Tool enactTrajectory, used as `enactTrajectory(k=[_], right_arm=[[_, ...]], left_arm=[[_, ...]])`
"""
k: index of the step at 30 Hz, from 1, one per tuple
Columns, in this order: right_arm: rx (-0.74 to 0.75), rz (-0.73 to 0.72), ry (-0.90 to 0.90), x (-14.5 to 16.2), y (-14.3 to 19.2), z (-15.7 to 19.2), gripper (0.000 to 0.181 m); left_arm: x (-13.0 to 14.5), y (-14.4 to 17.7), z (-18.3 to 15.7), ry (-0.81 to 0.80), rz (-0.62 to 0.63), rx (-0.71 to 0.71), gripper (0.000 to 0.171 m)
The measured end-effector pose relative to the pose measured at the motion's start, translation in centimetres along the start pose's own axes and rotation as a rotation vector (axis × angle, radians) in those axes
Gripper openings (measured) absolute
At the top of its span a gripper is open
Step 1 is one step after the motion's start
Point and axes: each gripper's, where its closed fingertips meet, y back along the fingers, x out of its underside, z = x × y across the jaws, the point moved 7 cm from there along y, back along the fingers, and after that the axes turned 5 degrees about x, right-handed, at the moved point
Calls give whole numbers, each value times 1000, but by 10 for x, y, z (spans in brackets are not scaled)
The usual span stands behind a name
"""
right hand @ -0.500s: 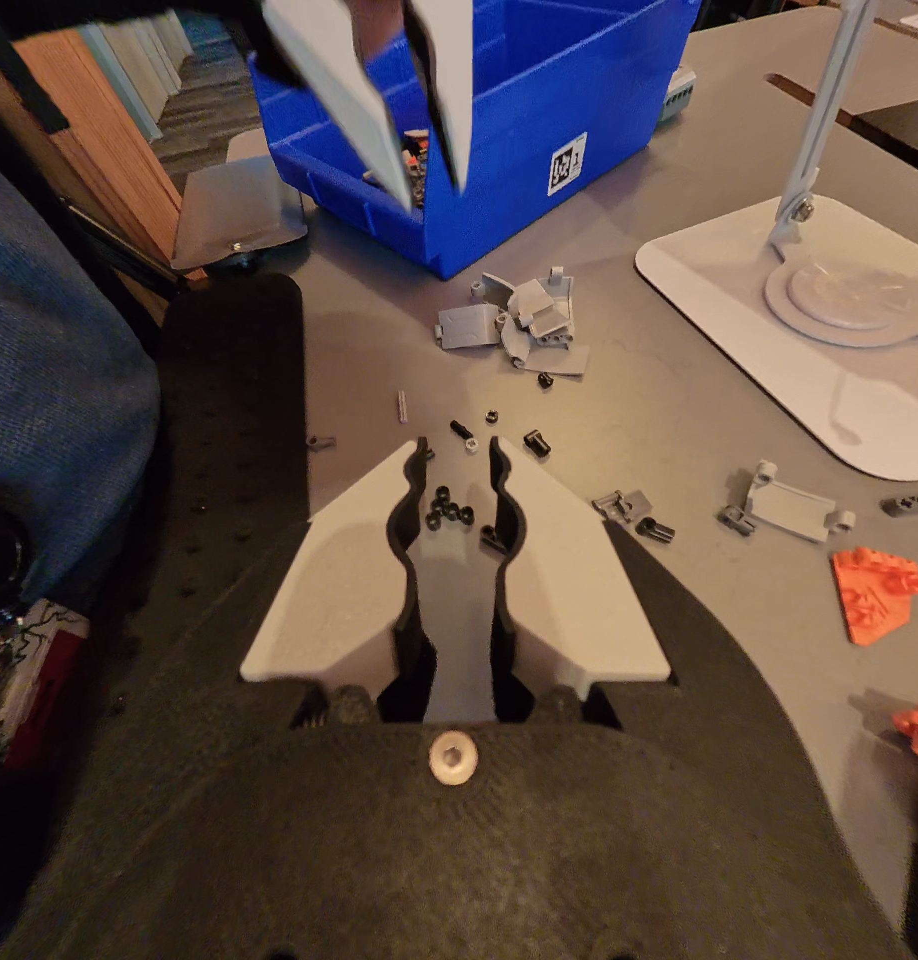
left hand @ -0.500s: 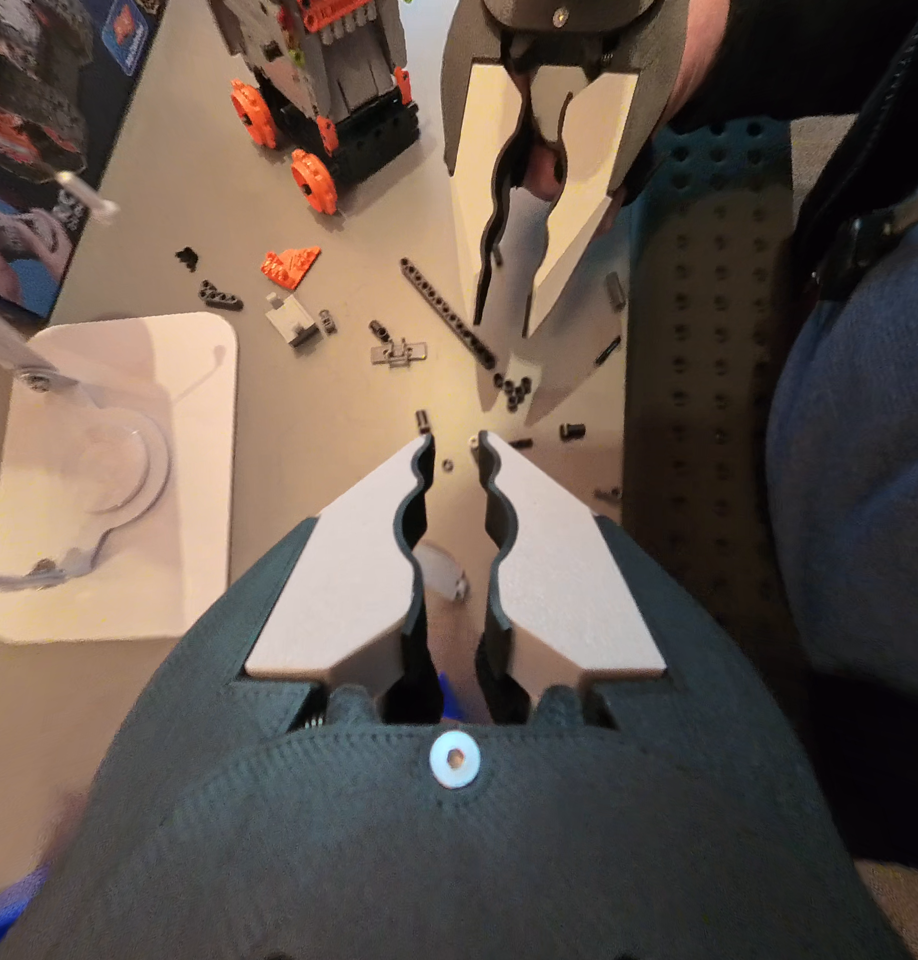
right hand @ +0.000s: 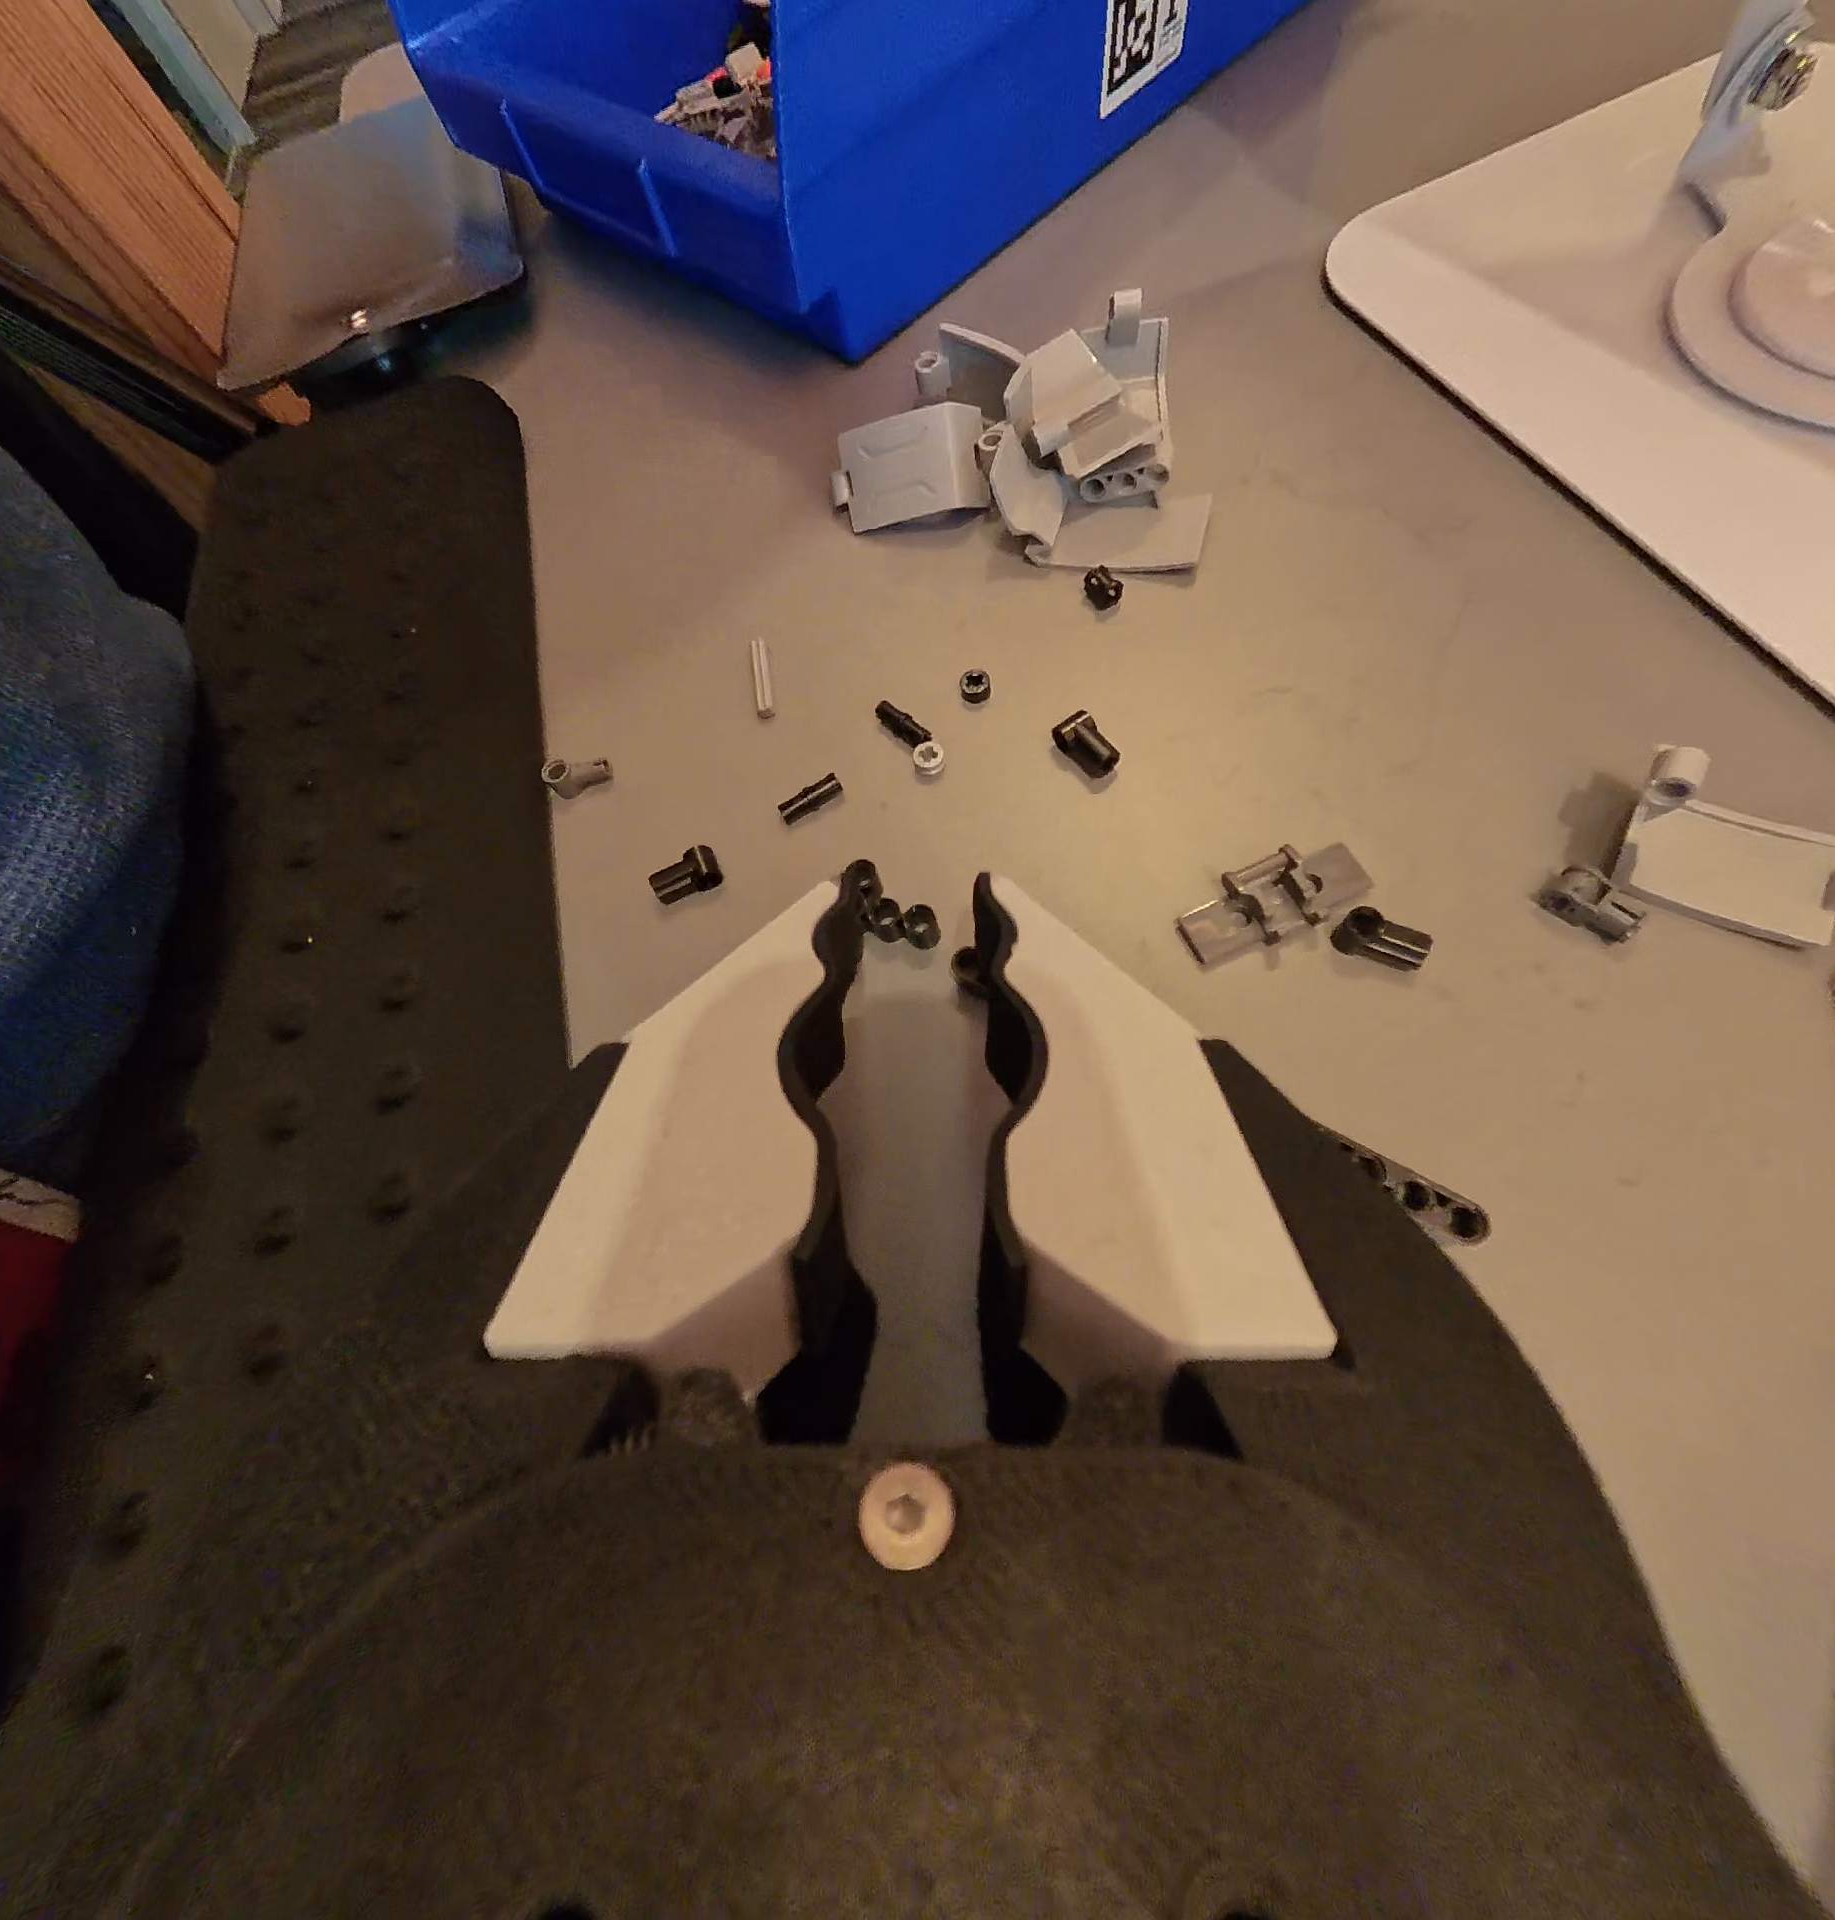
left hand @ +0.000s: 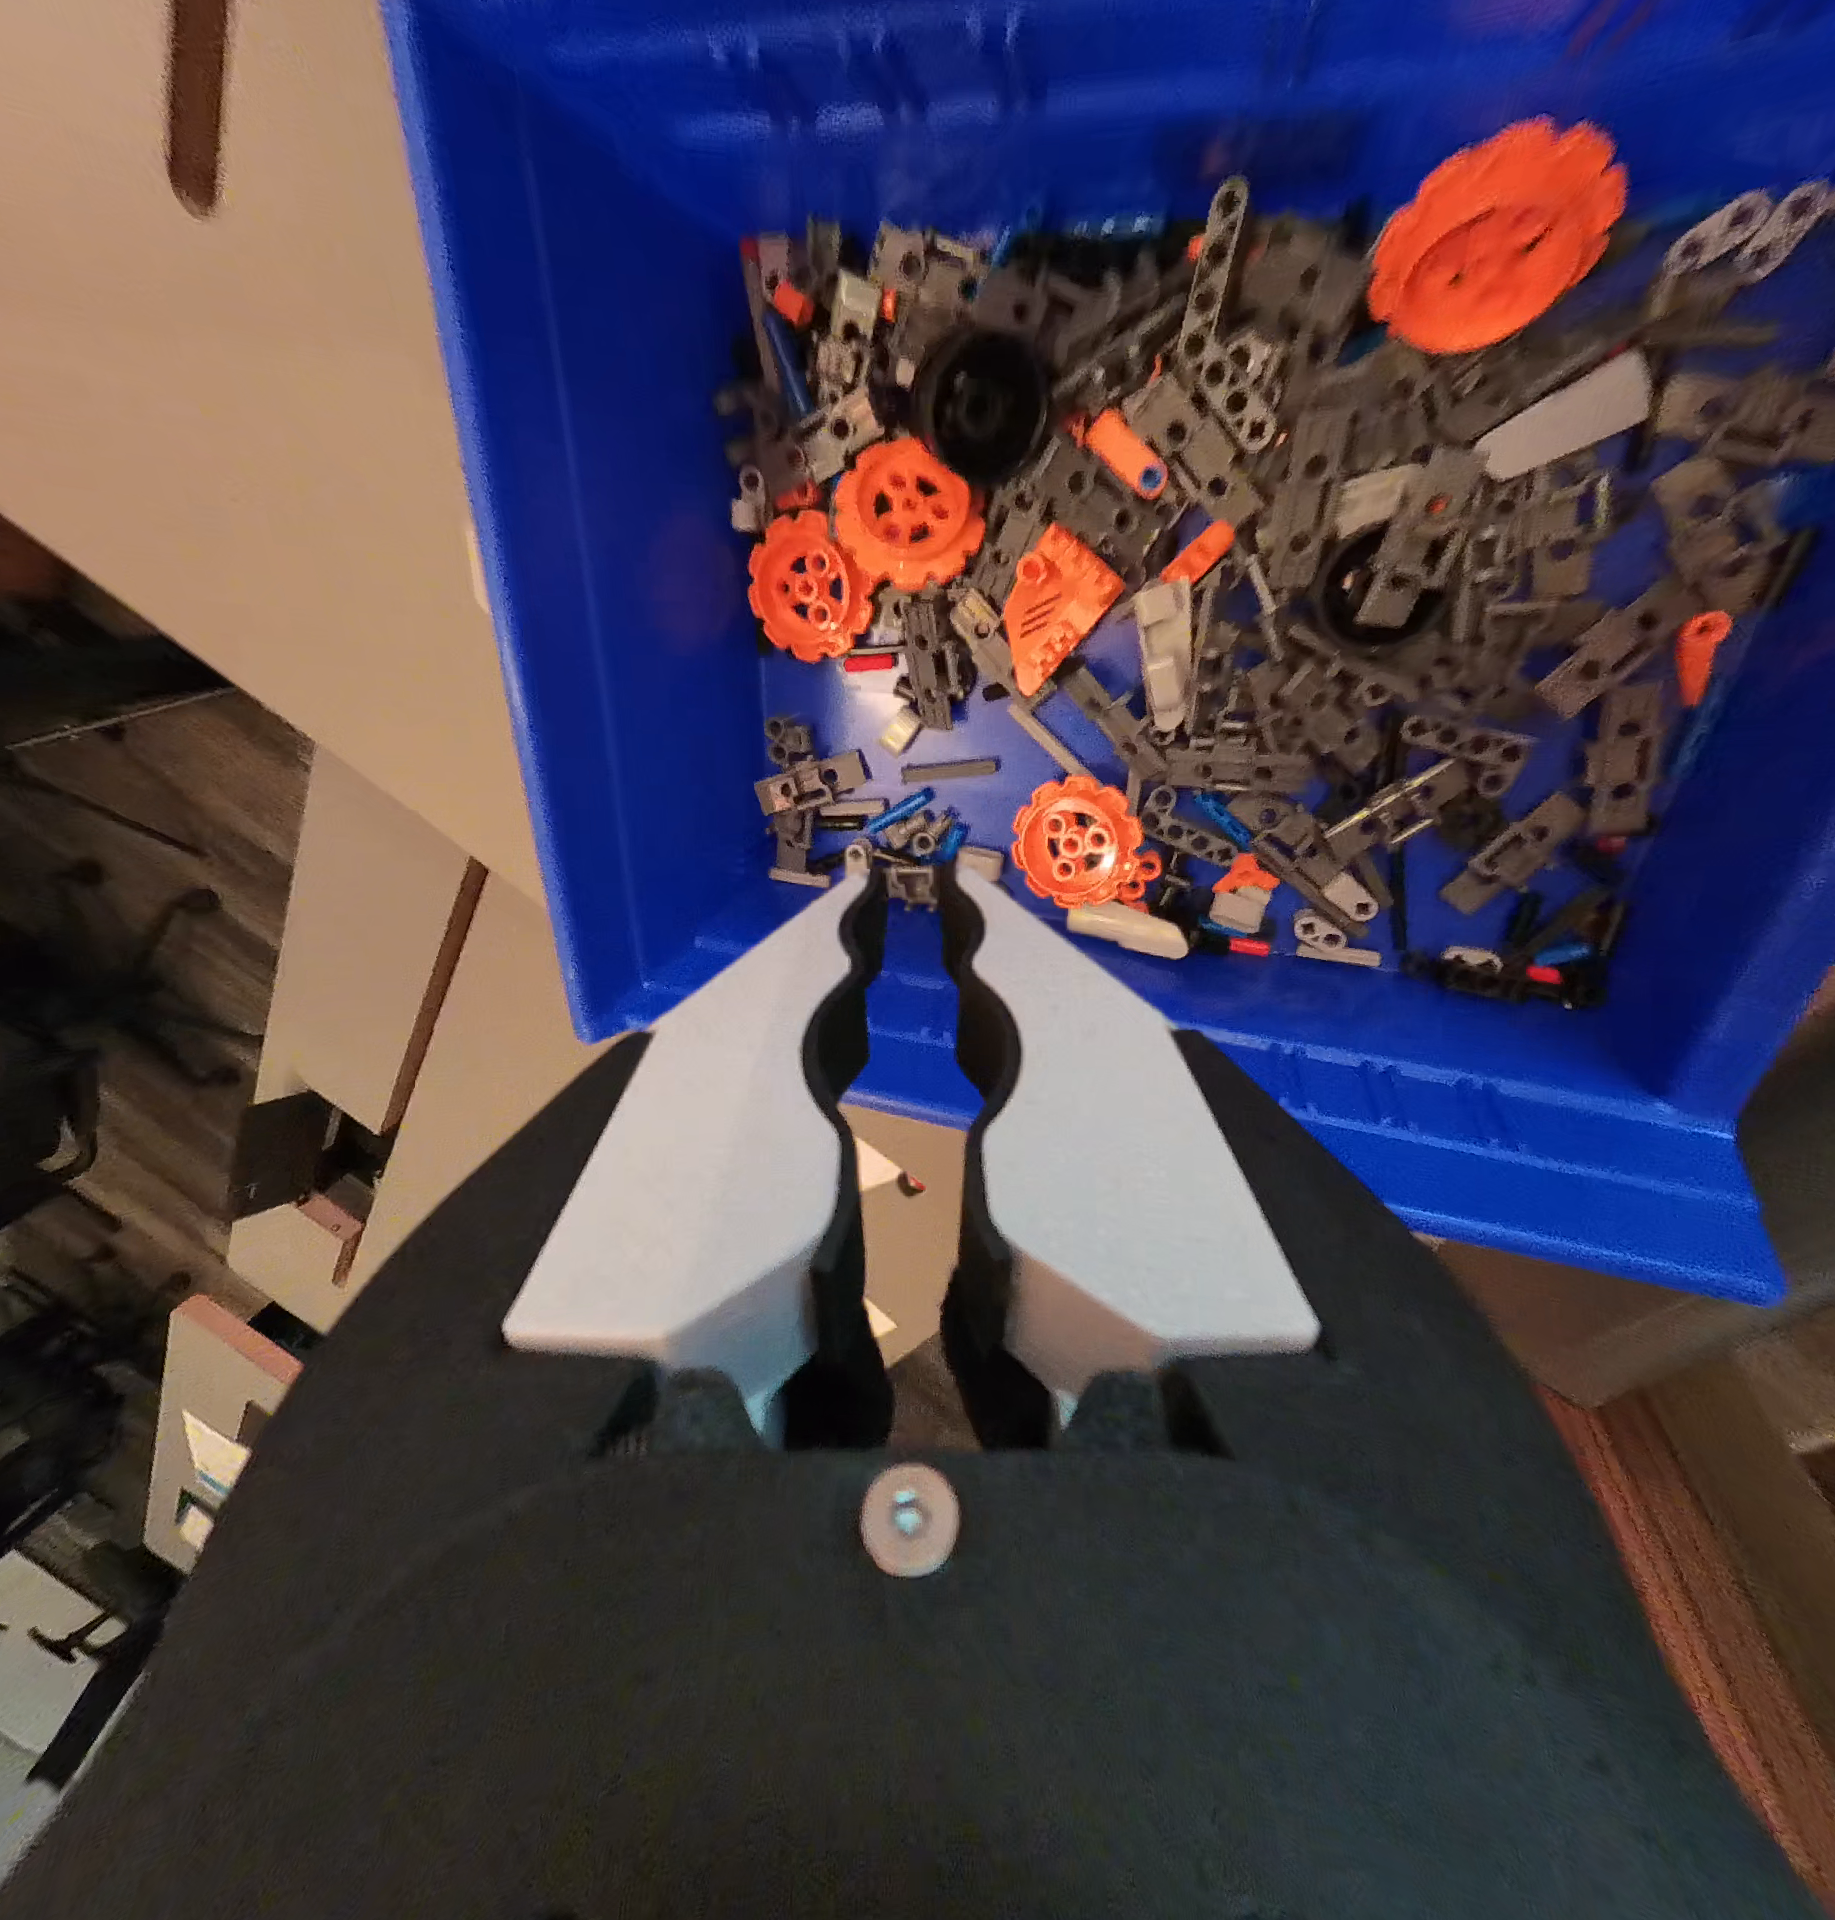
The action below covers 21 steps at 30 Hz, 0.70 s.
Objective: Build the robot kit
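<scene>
The left gripper (left hand: 911, 883) hangs over the open blue bin (left hand: 622, 644), jaws parted by a narrow gap, and a small grey piece (left hand: 910, 886) shows right between the tips; whether it is pinched or just lies in the bin below cannot be told. Only the left wrist view looks down into the bin: a heap of grey beams (left hand: 1308, 582), orange gear wheels (left hand: 905, 509), one big orange disc (left hand: 1495, 234) and a black wheel (left hand: 980, 400).

The right wrist view shows that bin only from outside, at the far edge of the grey table (right hand: 1360, 1195). The right gripper (right hand: 918, 894) sits low over the table, jaws set moderately apart and holding nothing, a cluster of small black connectors (right hand: 897, 916) between its tips. Past them lie scattered black pins (right hand: 1084, 741), a pile of grey panels (right hand: 1038, 447), a grey link piece (right hand: 1271, 902) to the right and a white base plate (right hand: 1578, 312) at far right.

Half a second ago the left gripper pointed across the table at the loose parts, the other gripper opposite it; now it has swung over to the bin. The right gripper has pushed forward and lower, the connectors now at its tips, and the other gripper has gone from its view.
</scene>
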Motion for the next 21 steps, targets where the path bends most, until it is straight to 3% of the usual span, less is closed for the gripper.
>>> enactTrajectory(k=[12,21], right_arm=[[1,18,-37,1,-2,-3,17],[6,16,-45,1,-2,-5,16]], left_arm=[[12,-75,11,-99,192,131,13],[15,-110,20,-216,338,142,10]])
